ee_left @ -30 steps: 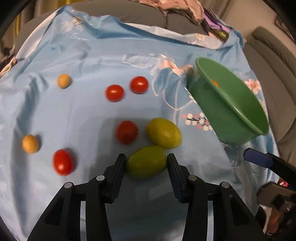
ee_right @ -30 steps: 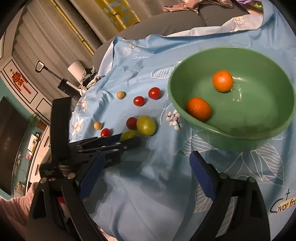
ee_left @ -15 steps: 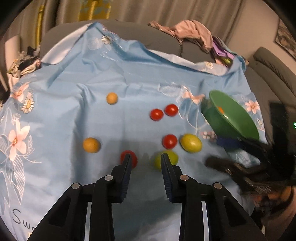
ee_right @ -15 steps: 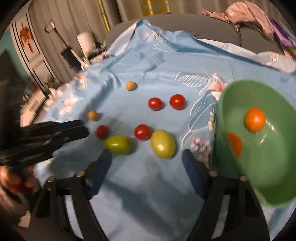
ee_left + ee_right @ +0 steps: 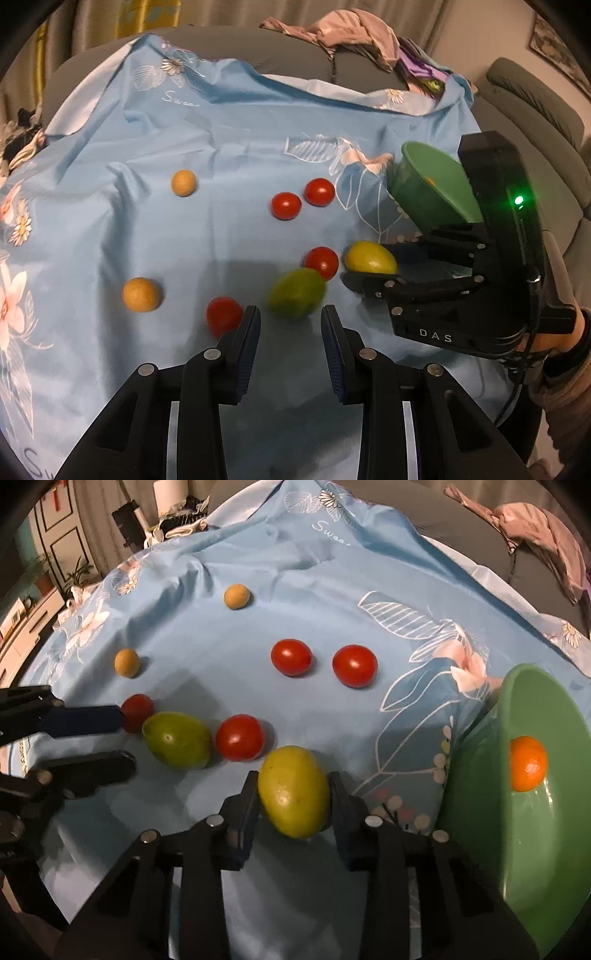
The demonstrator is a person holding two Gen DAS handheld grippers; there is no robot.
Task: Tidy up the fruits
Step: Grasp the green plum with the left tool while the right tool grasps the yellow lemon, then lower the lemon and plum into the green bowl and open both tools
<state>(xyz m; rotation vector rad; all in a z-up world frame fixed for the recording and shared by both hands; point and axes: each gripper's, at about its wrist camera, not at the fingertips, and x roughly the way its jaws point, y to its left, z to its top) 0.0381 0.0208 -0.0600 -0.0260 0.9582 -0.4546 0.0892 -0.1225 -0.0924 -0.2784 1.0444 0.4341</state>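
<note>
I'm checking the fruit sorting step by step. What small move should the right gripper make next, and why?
Probably lift: the right gripper has just been closing and its pads flank the yellow-green oval fruit, and the green plastic bowl holding an orange sits close by.

We count four red tomatoes (image 5: 291, 657), two green fruits (image 5: 177, 740), two small tan fruits (image 5: 236, 596), one orange (image 5: 528, 763), one green bowl (image 5: 480, 805) and two grippers (image 5: 293, 792) on one blue cloth (image 5: 332, 572).
</note>
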